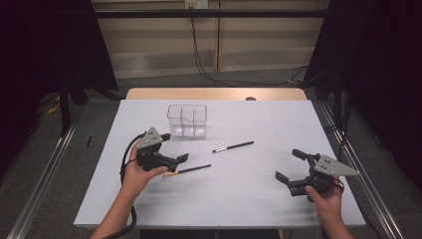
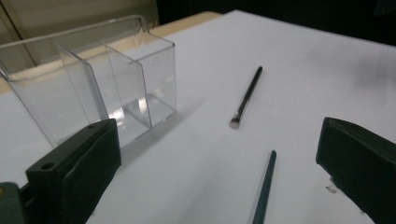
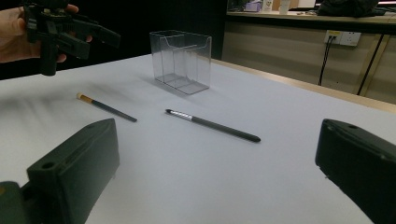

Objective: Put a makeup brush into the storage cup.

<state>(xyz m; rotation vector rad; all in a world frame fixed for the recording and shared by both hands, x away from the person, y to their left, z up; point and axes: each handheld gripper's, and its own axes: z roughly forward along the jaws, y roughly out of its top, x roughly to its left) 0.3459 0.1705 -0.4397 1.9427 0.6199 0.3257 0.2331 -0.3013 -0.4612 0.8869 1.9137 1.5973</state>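
Observation:
A clear plastic organizer with several compartments stands upright at the table's back centre, seen close in the left gripper view and farther off in the right gripper view. Two thin dark brushes lie flat on the white table. One with a silver ferrule lies mid-table. The other, with an orange end, lies just right of my left gripper, and its dark handle shows between the jaws. My left gripper is open above the table. My right gripper is open and empty at the front right.
The white sheet covers a wooden table whose bare back edge shows behind the organizer. Metal rails run along both sides on the floor. Cables hang down the far wall.

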